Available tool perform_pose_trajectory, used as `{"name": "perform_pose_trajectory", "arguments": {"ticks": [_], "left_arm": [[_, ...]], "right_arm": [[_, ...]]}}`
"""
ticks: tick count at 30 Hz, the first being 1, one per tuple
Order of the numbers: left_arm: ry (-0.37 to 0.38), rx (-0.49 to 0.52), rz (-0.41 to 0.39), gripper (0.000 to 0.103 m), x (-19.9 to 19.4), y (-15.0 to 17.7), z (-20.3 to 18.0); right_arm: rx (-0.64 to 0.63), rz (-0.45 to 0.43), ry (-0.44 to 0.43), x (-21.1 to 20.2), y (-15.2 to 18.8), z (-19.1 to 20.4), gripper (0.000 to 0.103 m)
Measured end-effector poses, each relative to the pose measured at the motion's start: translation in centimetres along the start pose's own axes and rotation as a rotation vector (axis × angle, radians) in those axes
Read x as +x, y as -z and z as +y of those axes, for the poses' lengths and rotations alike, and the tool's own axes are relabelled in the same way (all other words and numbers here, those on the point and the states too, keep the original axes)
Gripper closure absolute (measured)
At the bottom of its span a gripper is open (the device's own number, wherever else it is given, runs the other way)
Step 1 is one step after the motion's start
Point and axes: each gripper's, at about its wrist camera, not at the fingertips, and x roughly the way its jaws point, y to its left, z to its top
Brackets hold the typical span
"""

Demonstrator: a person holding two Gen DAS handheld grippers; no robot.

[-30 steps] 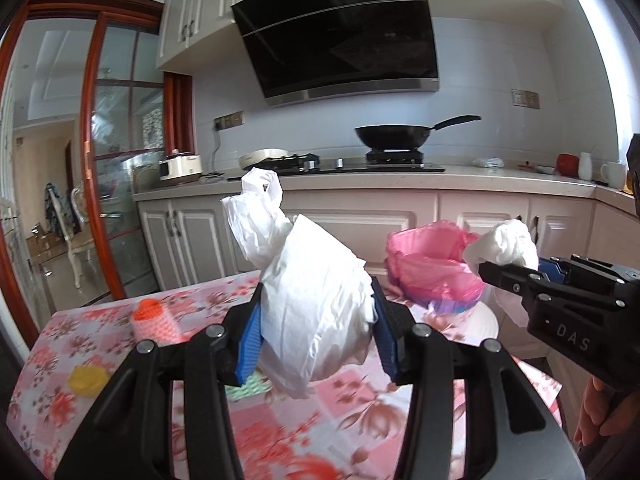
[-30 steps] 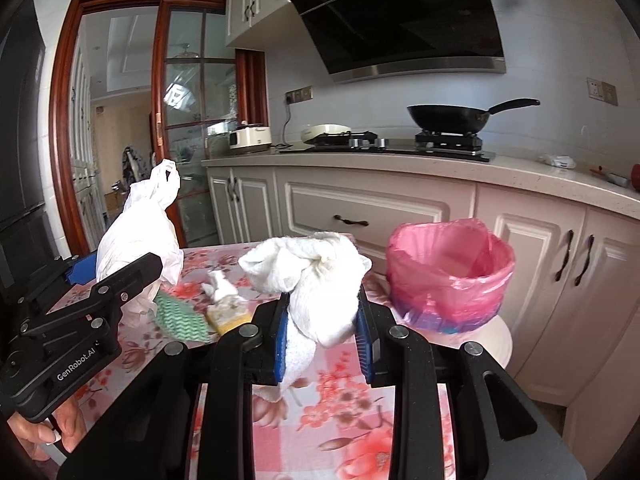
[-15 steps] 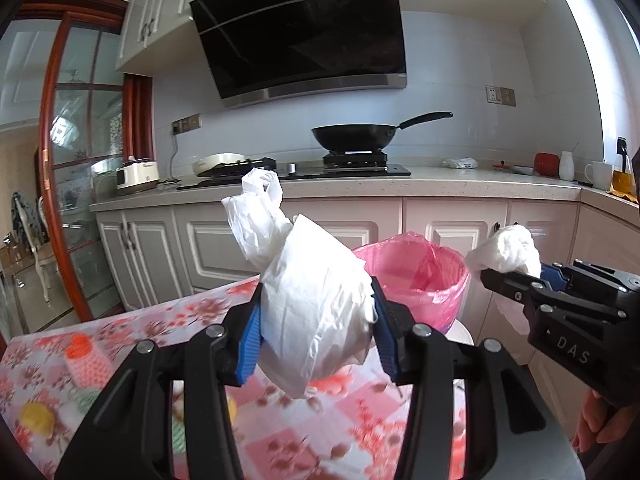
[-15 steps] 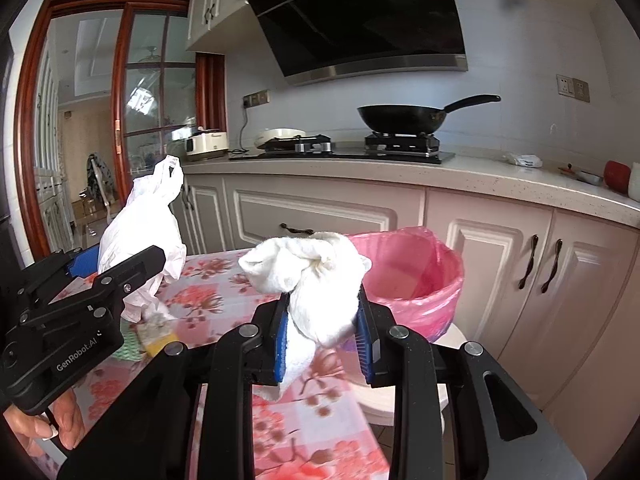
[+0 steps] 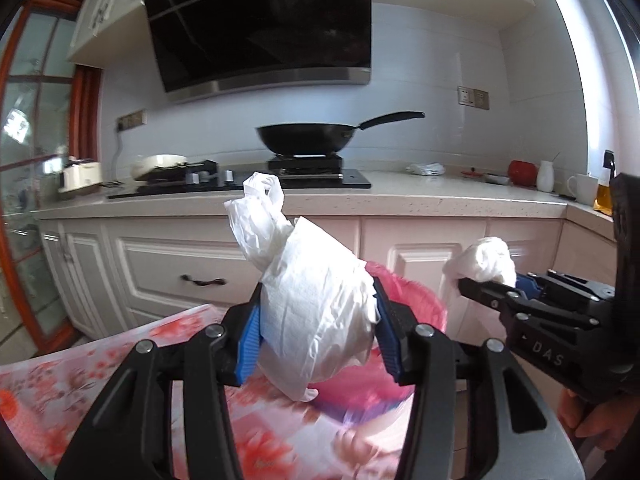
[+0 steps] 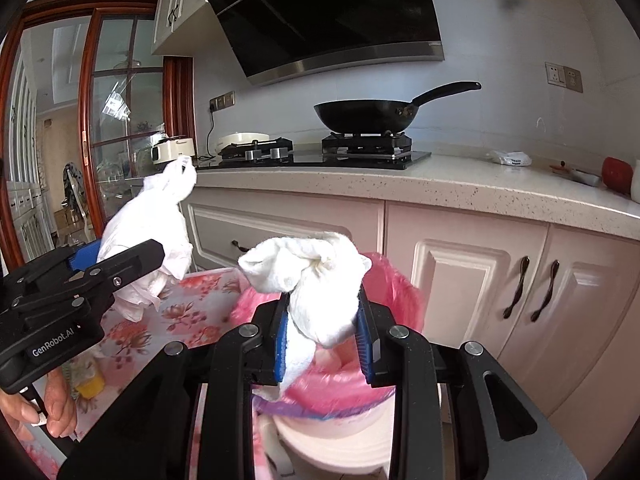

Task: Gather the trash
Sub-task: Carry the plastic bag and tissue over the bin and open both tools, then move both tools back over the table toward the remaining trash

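Kitchen setting, largest elements first: a black range hood [image 5: 260,24] above a stone counter [image 6: 480,184] that carries a hob and a black wok [image 6: 364,114], with cream cabinet doors [image 6: 452,280] below and a wood-framed glass door [image 6: 116,120] at the far left. Nearer the cameras lies the surface [image 5: 80,372], covered in a pink floral cloth; its far edge ends just short of the cabinets. Just beyond that edge stands a bin with a pink liner [image 6: 400,292], its mouth open upward, set on a white round base [image 6: 340,444].

Left gripper [image 5: 316,328]: jaws opening, blue pads at both sides of a large crumpled white plastic bag [image 5: 316,300], which stands up between them in front of the bin. Right gripper [image 6: 324,332]: jaws narrow, clamped on a wad of white tissue [image 6: 316,280] directly over the bin's liner. Each gripper shows in the other's view, well apart, with open air between them above the bin. A small yellow object [image 6: 90,386] rests on the surface near the person's left hand [image 6: 36,412].
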Motion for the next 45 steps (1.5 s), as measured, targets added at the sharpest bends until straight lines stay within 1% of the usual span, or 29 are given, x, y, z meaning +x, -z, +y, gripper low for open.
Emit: {"name": "perform_pose_trajectory", "arguments": {"ticks": [3, 7, 10, 11, 12, 14, 15, 16, 17, 21, 22, 25, 26, 29, 34, 37, 40, 42, 45], "left_arm": [[0.041, -0.016, 0.016, 0.054, 3.5, -0.9, 0.1], [0.065, -0.044, 0.031, 0.054, 7.2, -1.5, 0.1], [0.095, -0.058, 0.033, 0.051, 9.8, -1.7, 0.0], [0.117, -0.063, 0.038, 0.049, 10.7, -1.6, -0.1], [0.124, -0.061, 0.042, 0.048, 11.3, -1.6, -0.2], [0.104, -0.058, 0.032, 0.035, 12.4, -1.3, -0.2], [0.097, -0.068, 0.025, 0.032, 12.7, -1.2, 0.0], [0.094, -0.079, 0.023, 0.030, 12.8, -1.0, 0.3], [0.084, -0.094, 0.024, 0.029, 13.0, -0.7, 0.8], [0.035, -0.126, 0.036, 0.027, 12.4, 0.3, 2.9], [0.028, -0.132, 0.039, 0.026, 12.0, 0.5, 3.4], [-0.015, -0.149, 0.037, 0.016, 9.9, 1.1, 4.7], [-0.034, -0.156, 0.034, 0.012, 8.7, 1.4, 5.2], [-0.076, -0.168, 0.031, 0.007, 5.6, 2.0, 6.0], [-0.117, -0.174, 0.045, 0.005, -0.5, 3.5, 6.5], [-0.138, -0.149, 0.047, 0.005, -4.4, 4.8, 6.4], [-0.172, -0.130, 0.040, 0.005, -8.3, 6.0, 6.7], [-0.191, -0.141, 0.037, 0.005, -11.2, 6.8, 7.3], [-0.243, -0.146, 0.024, 0.005, -14.9, 7.8, 8.4]], "right_arm": [[-0.011, 0.000, 0.017, 2.4, -0.6, -1.6, 0.075], [0.010, 0.025, 0.037, 5.5, -0.8, -3.5, 0.075], [0.008, 0.041, 0.020, 8.0, -0.6, -4.6, 0.074], [0.003, 0.047, 0.015, 8.7, -0.5, -4.7, 0.074], [-0.005, 0.056, 0.015, 9.5, -0.5, -4.8, 0.072], [-0.014, 0.081, 0.015, 11.0, -0.2, -5.3, 0.068], [-0.010, 0.088, 0.016, 11.5, -0.1, -5.5, 0.058], [0.000, 0.088, 0.022, 11.9, 0.1, -5.9, 0.045], [0.007, 0.082, 0.020, 12.0, 0.2, -6.1, 0.043], [0.006, 0.081, 0.025, 12.1, 0.3, -6.1, 0.043], [0.016, 0.076, 0.022, 11.6, 0.2, -6.0, 0.042], [0.032, 0.062, 0.020, 10.1, 0.2, -5.5, 0.042], [0.040, 0.060, 0.018, 9.4, 0.3, -5.1, 0.042], [0.046, 0.054, 0.006, 7.3, 0.4, -4.0, 0.042], [0.037, 0.041, -0.024, 3.1, 0.9, -0.8, 0.042], [0.030, 0.034, -0.052, 0.6, 1.4, 1.8, 0.042], [0.012, 0.025, -0.083, -2.1, 2.2, 5.0, 0.040], [0.012, 0.020, -0.103, -3.5, 2.6, 6.7, 0.039], [0.018, 0.024, -0.145, -5.3, 3.3, 9.5, 0.037]]}}
